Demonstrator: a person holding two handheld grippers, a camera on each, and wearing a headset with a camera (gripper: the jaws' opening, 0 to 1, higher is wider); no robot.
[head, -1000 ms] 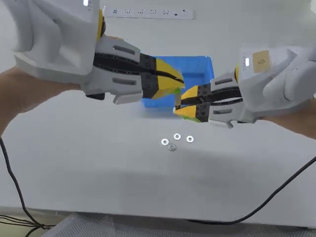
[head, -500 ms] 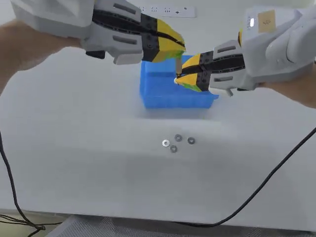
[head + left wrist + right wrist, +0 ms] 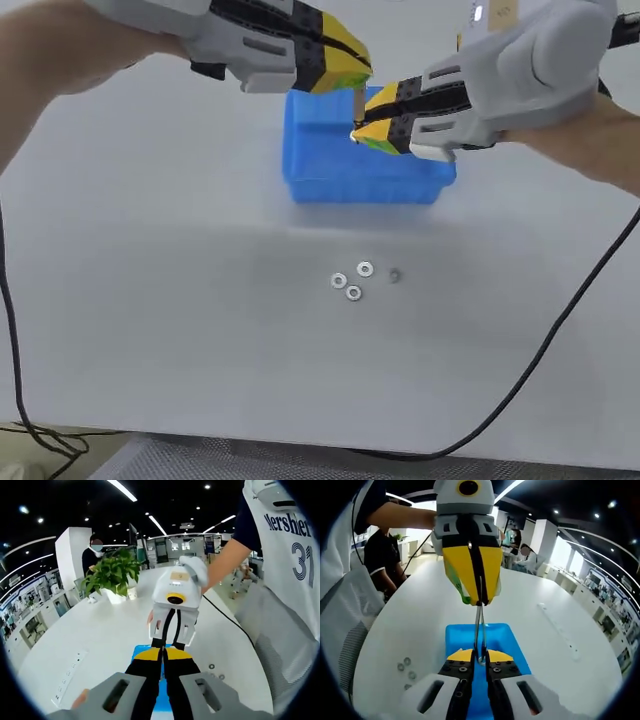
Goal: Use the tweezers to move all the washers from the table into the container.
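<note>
**Tool hand-over above the container [image 3: 330,182].** Your left gripper [image 3: 354,74] is clamped on one end of the tweezers [image 3: 480,630], which run from it toward your right gripper [image 3: 364,132], over the blue interior. The right gripper's jaws are drawn in about the other end of the legs. In the right gripper view a thin gap shows between the two legs, so the tool reads as slightly spread, with no washer seen in it (the very tips are hidden between the right jaws, so this cannot be confirmed). The washers [image 3: 353,292] lie in a loose cluster on the table [image 3: 180,260], near the container's front wall but apart from it. Four can be counted, one of them blurred. Whether any washer is already inside the container cannot be told. Judged step: settling the grip on the tool, ahead of a pick. The next move calls for one gripper to take sole, firm hold with the legs free to spring open. You would then bring the tips down to the cluster and over one washer's rim.
</note>
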